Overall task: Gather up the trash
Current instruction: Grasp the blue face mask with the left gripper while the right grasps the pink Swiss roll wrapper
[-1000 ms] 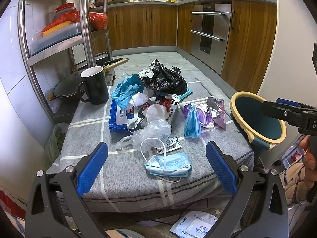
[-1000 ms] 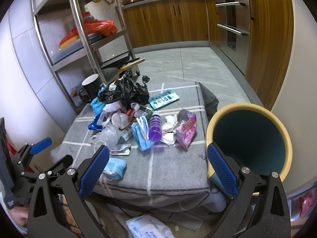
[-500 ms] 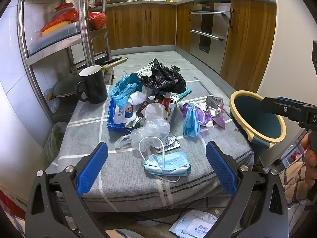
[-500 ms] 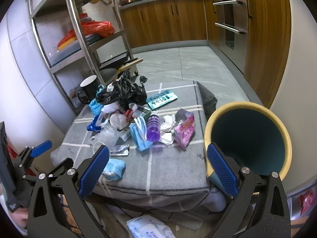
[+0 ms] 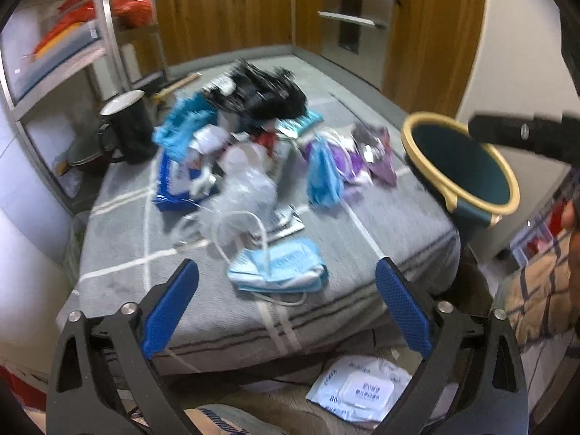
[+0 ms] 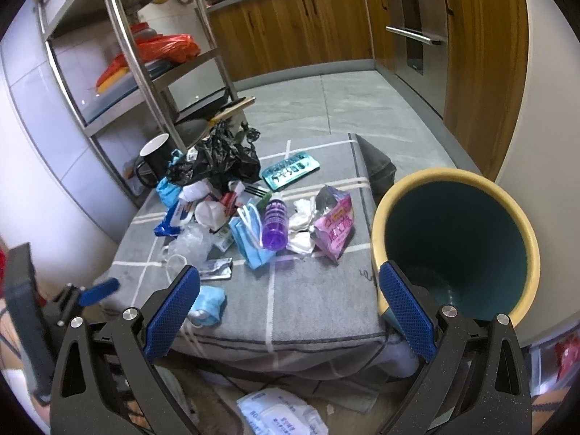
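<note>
A pile of trash lies on the grey checked cloth: a black bag, clear plastic, wrappers, a purple bottle and a pink packet. A crumpled blue face mask lies alone near the front edge. My left gripper hovers just over that mask; its jaws are closing, stand wide apart and touch nothing. My right gripper stands open over the cloth's front edge, nothing in it. The teal bin with a yellow rim is at its right.
A black mug stands at the cloth's back left beside a steel rack. A wet wipes pack lies on the floor below the front edge. Wooden cabinets line the far wall. A person's hand shows at the right edge.
The left gripper has dropped towards the blue mask, which now looks larger between its fingers, and its view is blurred. The right view has hardly shifted.
</note>
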`<state>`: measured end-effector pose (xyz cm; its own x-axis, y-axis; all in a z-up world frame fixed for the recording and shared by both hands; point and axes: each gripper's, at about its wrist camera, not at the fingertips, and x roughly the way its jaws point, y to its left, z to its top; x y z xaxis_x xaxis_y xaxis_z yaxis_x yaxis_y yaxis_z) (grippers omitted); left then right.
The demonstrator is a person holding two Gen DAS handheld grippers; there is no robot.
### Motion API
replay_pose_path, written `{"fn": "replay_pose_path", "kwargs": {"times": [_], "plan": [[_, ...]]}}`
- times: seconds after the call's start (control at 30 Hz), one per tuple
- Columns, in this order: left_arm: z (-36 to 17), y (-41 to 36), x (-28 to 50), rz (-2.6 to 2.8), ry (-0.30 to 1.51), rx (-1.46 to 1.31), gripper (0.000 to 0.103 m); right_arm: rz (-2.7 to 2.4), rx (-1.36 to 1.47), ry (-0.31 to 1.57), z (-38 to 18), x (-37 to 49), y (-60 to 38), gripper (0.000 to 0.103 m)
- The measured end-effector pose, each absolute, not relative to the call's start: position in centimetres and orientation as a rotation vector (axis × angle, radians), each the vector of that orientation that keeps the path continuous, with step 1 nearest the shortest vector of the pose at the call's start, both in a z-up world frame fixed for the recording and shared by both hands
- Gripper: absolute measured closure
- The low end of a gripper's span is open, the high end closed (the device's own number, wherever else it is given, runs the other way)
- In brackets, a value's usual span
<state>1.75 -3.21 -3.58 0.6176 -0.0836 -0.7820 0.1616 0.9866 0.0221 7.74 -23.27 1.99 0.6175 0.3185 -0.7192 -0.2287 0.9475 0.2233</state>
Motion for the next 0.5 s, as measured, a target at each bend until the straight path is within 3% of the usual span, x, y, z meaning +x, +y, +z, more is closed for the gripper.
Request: {"fn": "replay_pose_path", "kwargs": {"times": [0.27, 0.43, 0.5], "plan": [[-7.5, -3.8, 4.5, -0.16, 1.042, 0.117, 0.048, 0.312, 0.102, 0.886, 0.6, 9.3, -23.1, 0.008], [-9.4, -4.0, 5.8, -0.147, 1.092, 0.134, 0.052, 0.29, 0.097, 0.93, -1.1, 11.2, -23.1, 0.02], [-9.9, -3.9, 6.2, -0.145, 1.108, 0.134, 0.06, 0.282, 0.092, 0.943, -1.8, 11.9, -23.0, 0.026]]}}
